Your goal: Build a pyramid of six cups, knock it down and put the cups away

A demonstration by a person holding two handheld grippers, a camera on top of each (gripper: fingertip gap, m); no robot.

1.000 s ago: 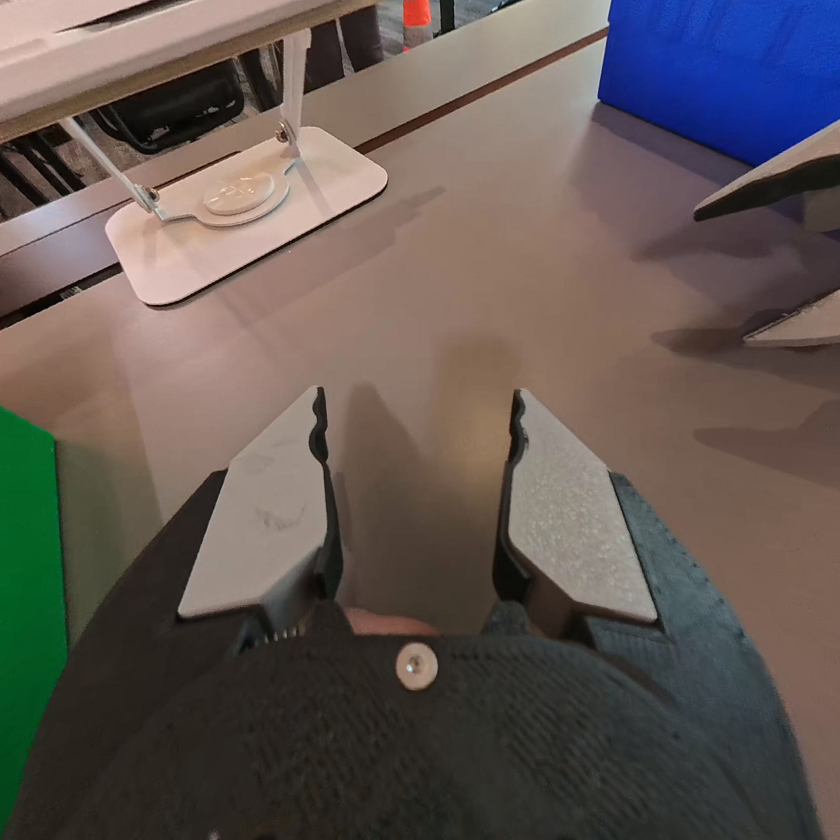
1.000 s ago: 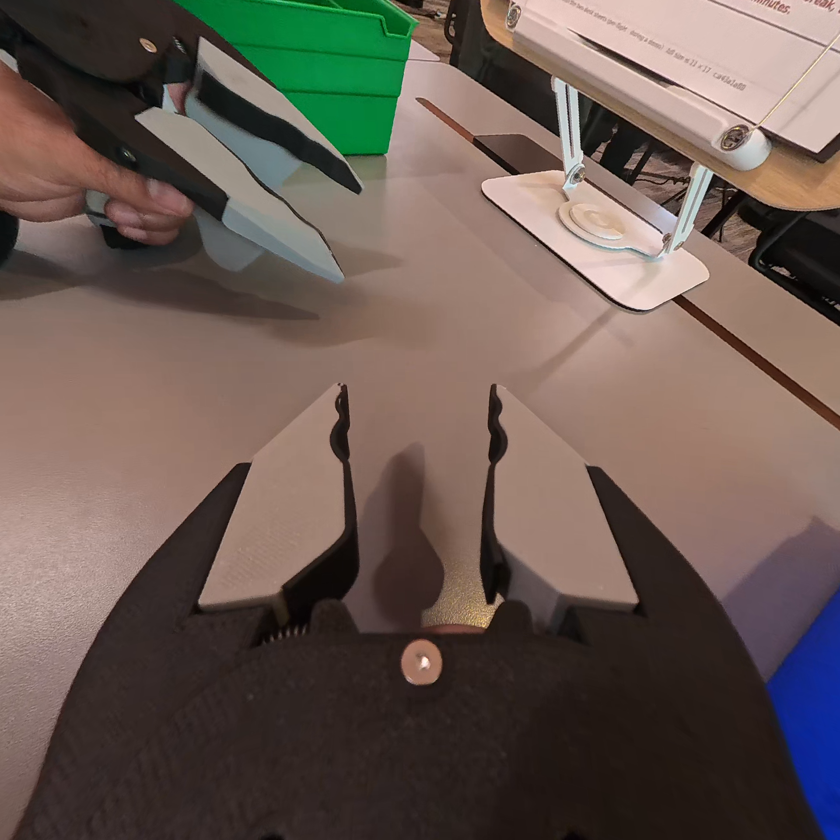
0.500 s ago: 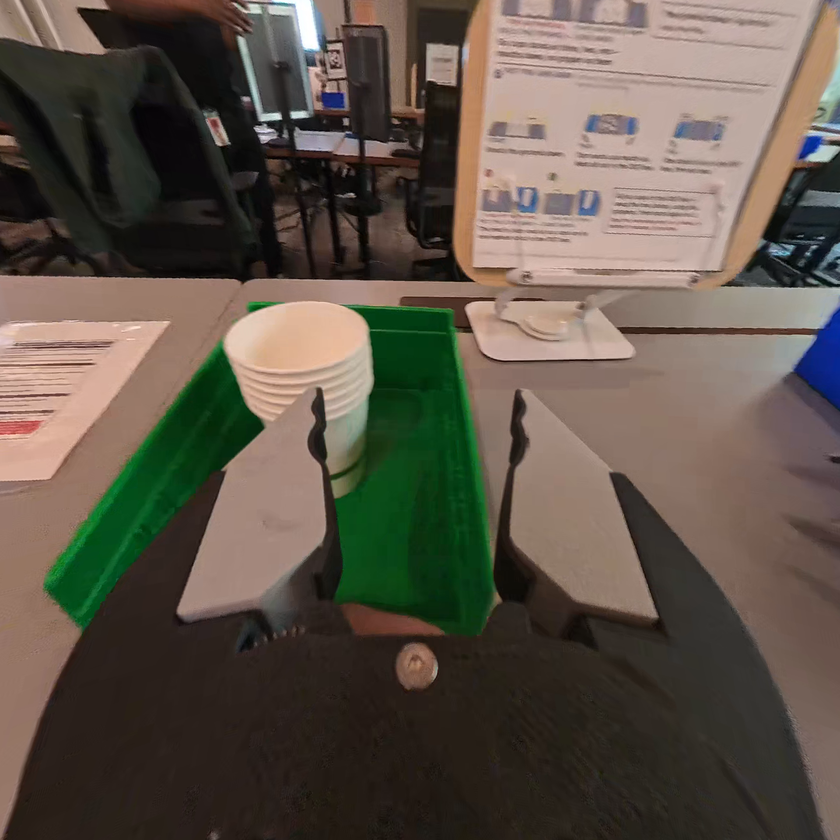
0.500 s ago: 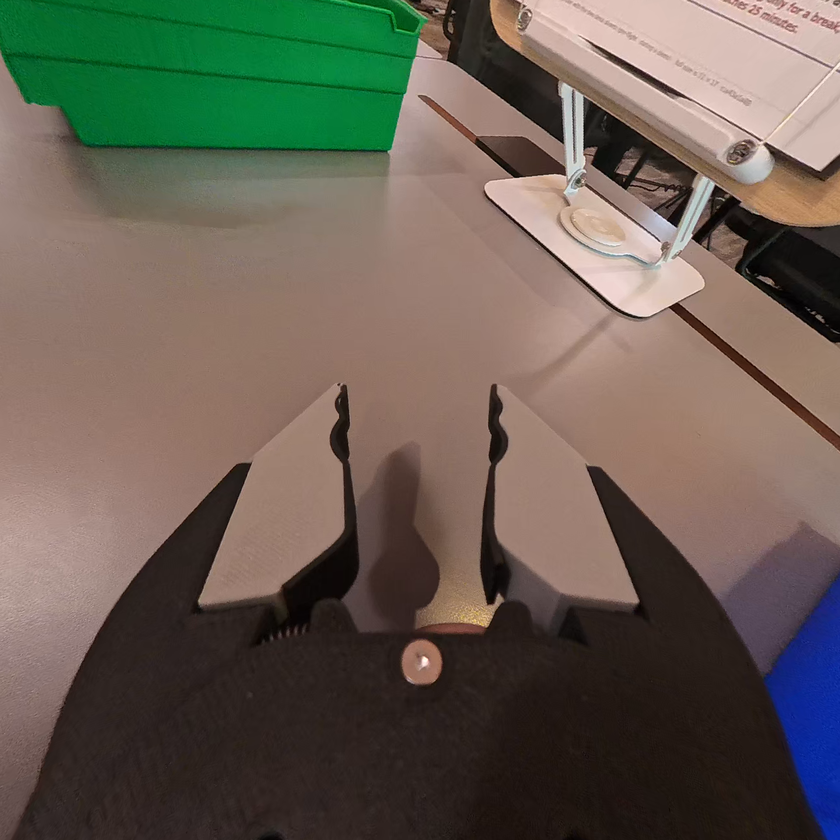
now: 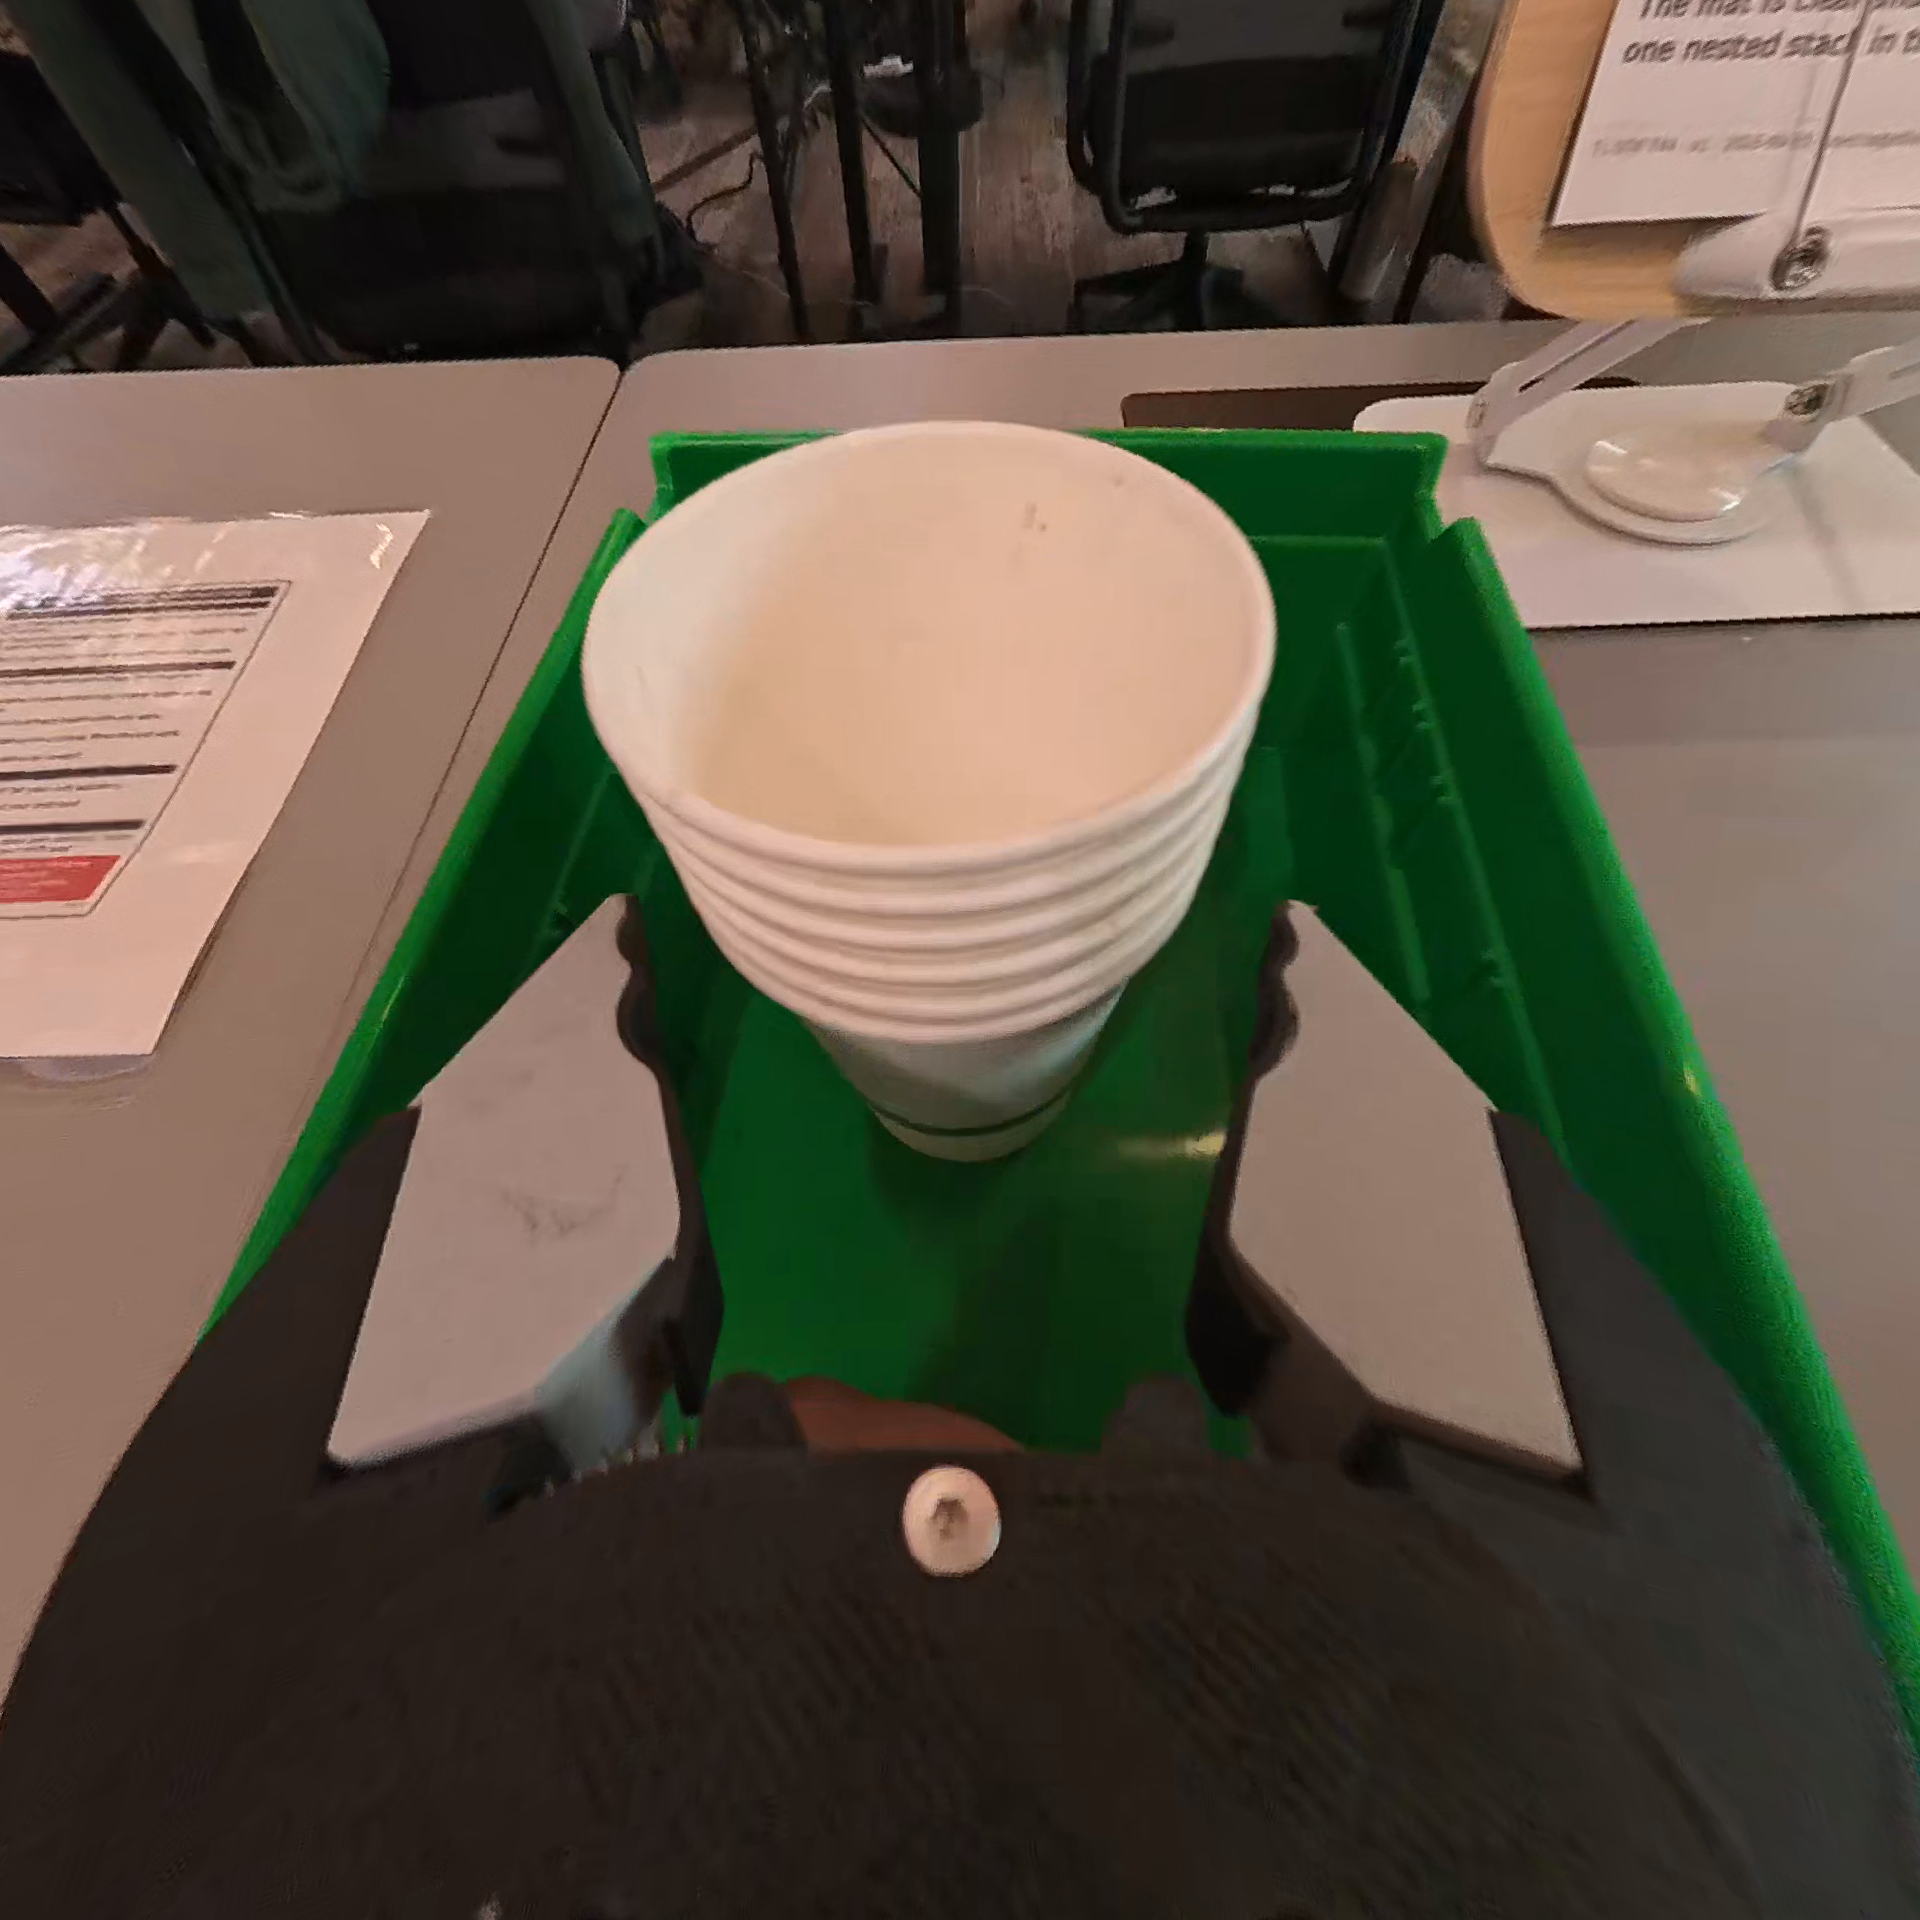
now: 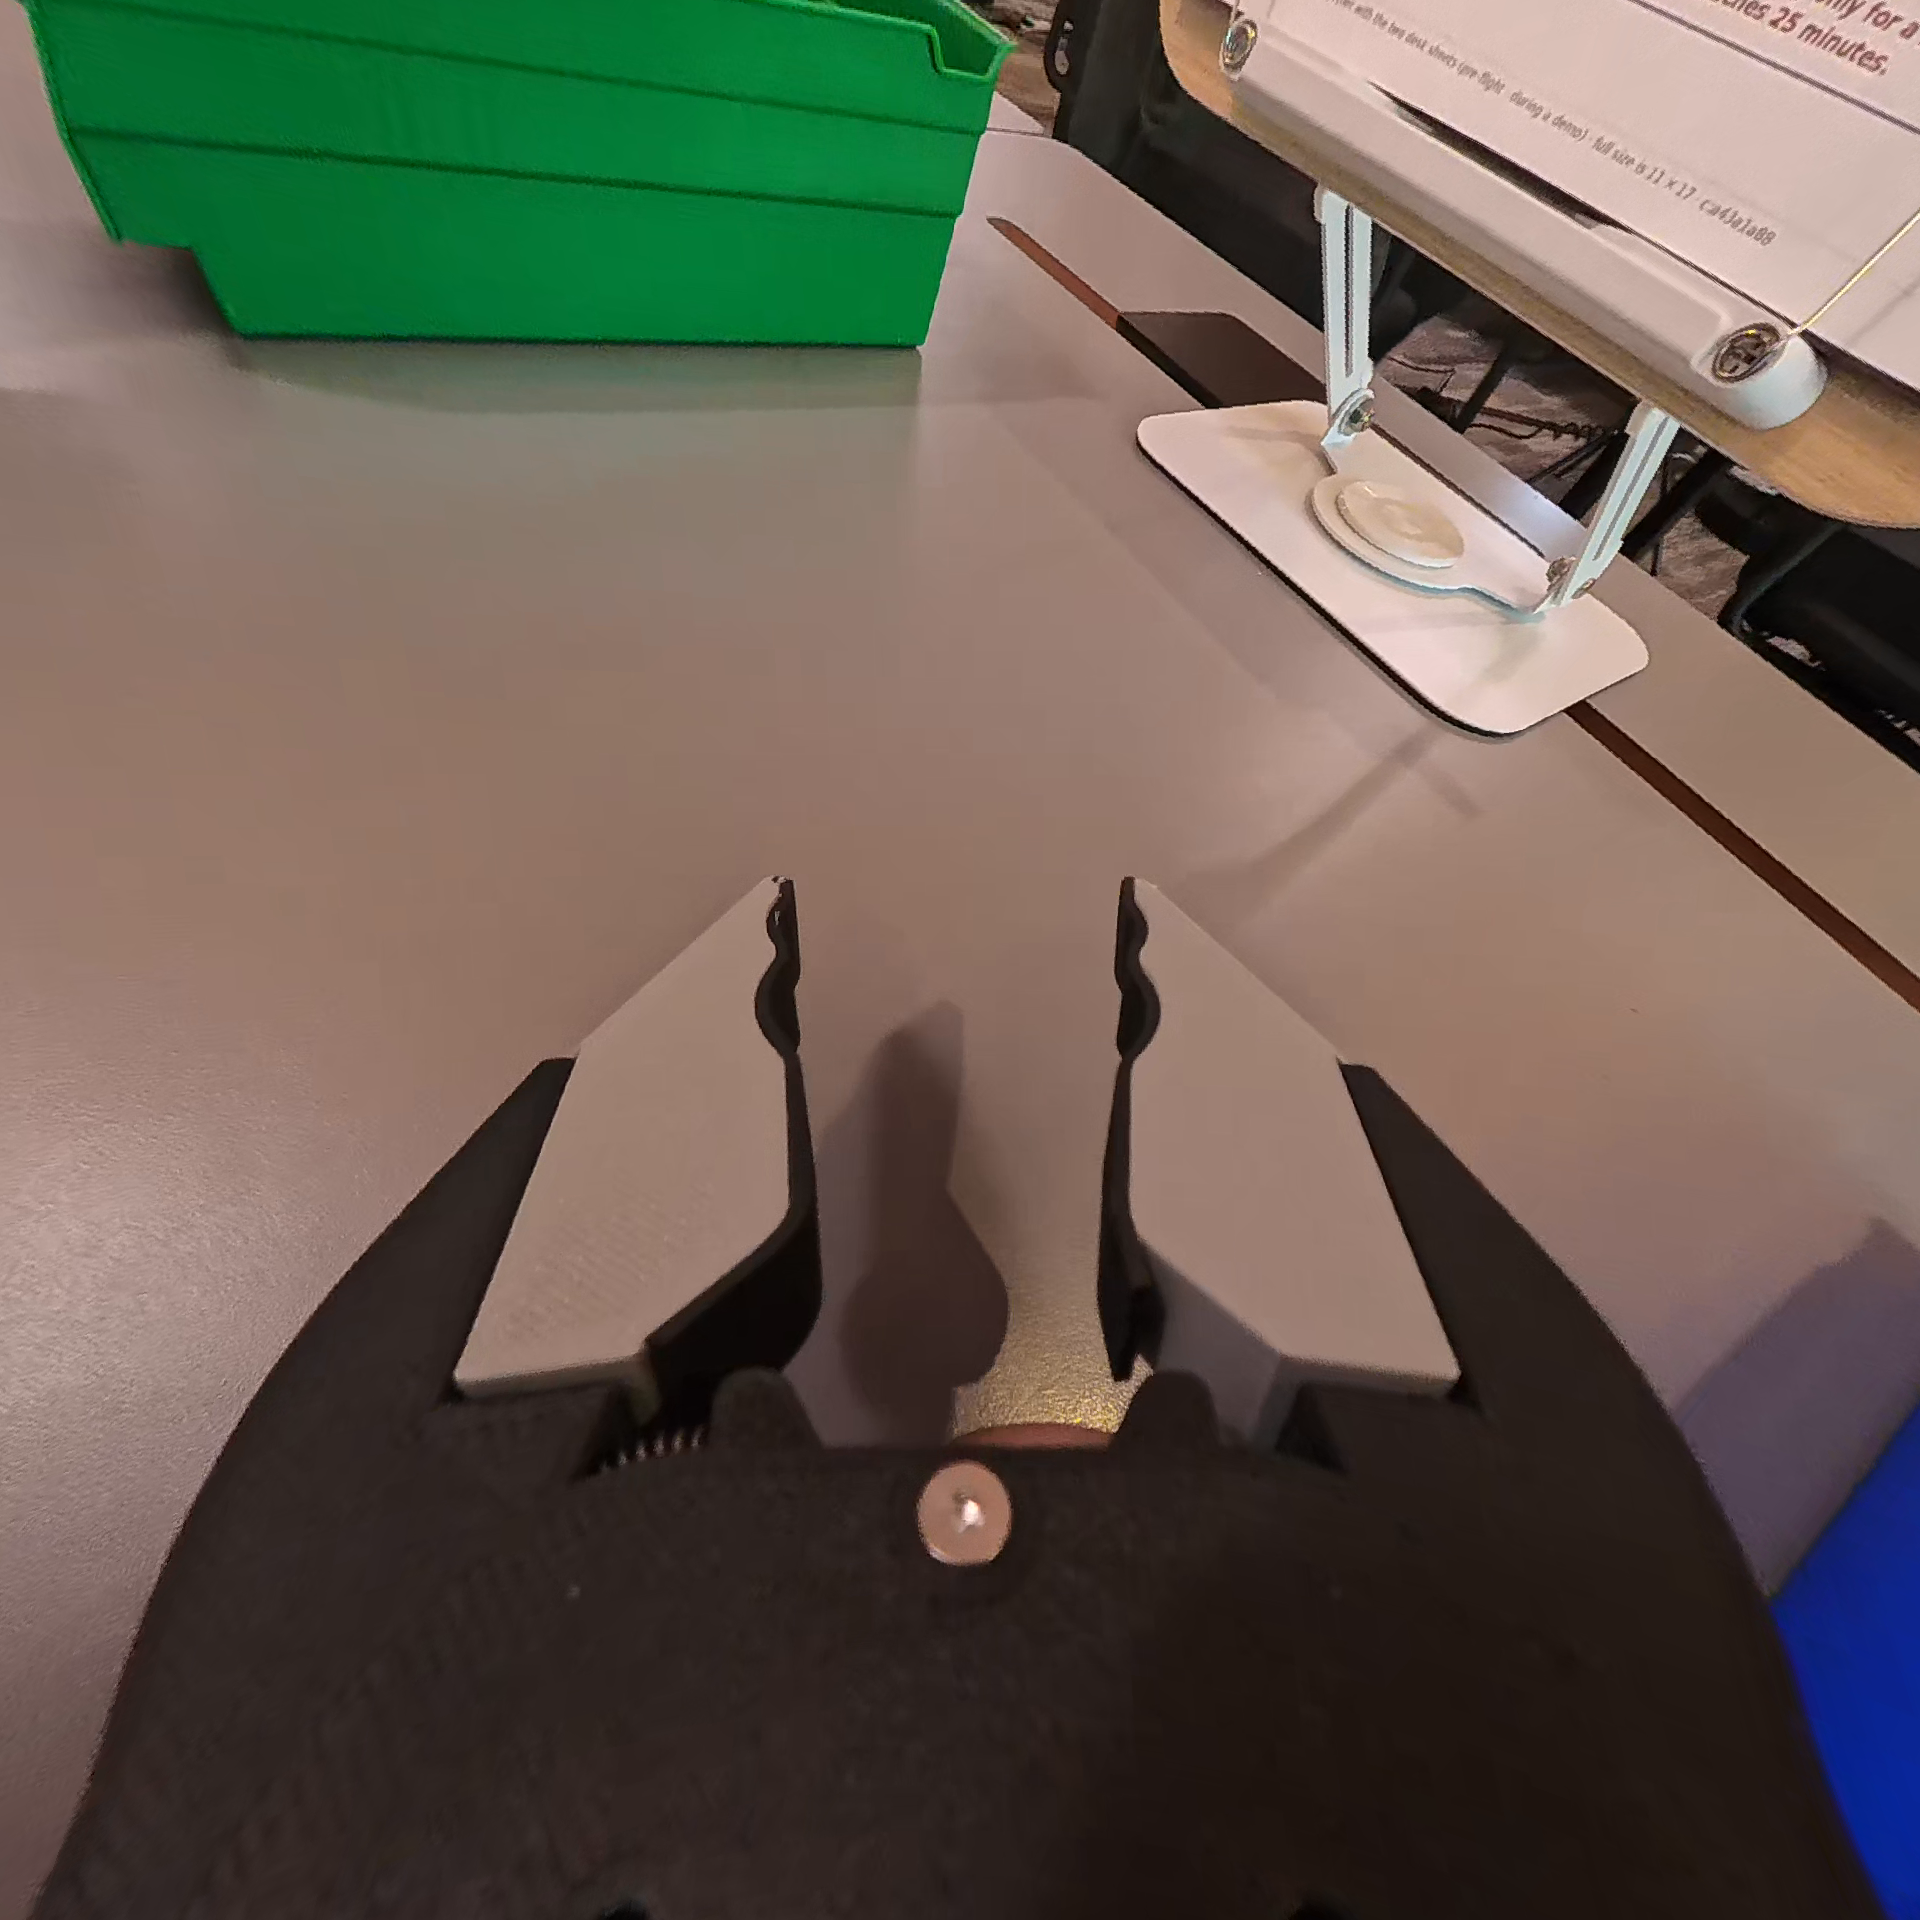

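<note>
A nested stack of several white paper cups (image 5: 925,790) stands upright in a green bin (image 5: 1455,810). My left gripper (image 5: 951,935) is open wide, its fingers on either side of the lower part of the stack, not touching it. My right gripper (image 6: 956,904) is open and empty, low over the bare grey table (image 6: 520,675). The green bin (image 6: 520,177) shows at the far left of the right wrist view; the cups are hidden there.
A white stand base (image 5: 1704,520) holding a board with a sheet stands right of the bin; it also shows in the right wrist view (image 6: 1392,561). A laminated sheet (image 5: 156,769) lies left of the bin. A blue object (image 6: 1860,1621) sits at the right edge.
My left gripper has swung from the bare table to the green bin, closed in on the cup stack and opened wider. It has left the right wrist view. The right gripper has barely moved.
</note>
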